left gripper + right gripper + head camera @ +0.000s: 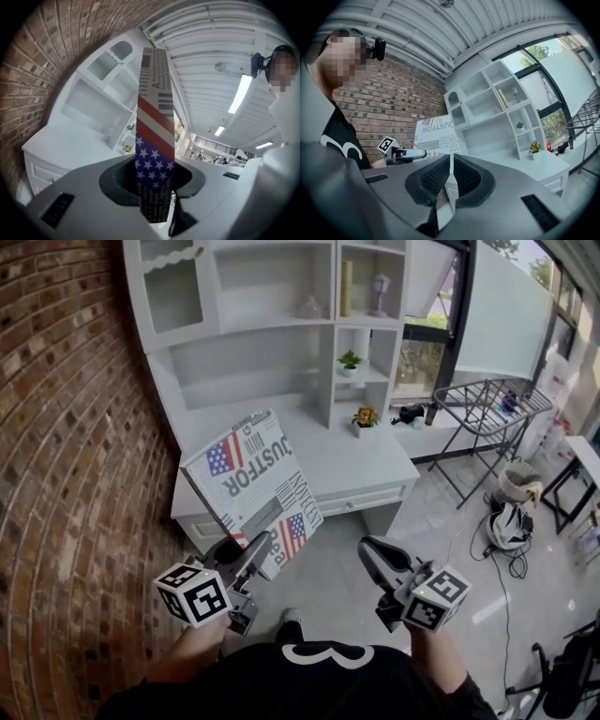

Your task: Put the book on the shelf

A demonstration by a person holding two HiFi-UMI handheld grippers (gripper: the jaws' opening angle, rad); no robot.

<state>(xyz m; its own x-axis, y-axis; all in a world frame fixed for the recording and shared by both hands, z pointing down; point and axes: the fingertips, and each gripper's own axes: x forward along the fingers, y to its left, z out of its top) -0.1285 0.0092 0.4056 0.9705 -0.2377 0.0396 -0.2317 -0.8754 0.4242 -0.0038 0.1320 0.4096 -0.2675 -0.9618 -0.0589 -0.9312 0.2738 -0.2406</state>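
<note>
The book (251, 482) has a newspaper-print cover with flag patches, and it stands tilted in the air in front of the white shelf unit (272, 362). My left gripper (251, 563) is shut on its lower corner. In the left gripper view the book (154, 117) rises edge-on from between the dark pads (123, 180). My right gripper (373, 557) hangs to the book's right, apart from it, jaws together with nothing held. From the right gripper view the book (436, 136) and the left gripper (405, 153) show at the left, before the shelf unit (487, 117).
A brick wall (66, 446) runs along the left. The white desk top (347, 470) under the shelves carries a flower pot (364, 418), and a small plant (350, 360) sits in a cubby. A wire drying rack (487, 404) and bags (511, 521) stand on the floor at right.
</note>
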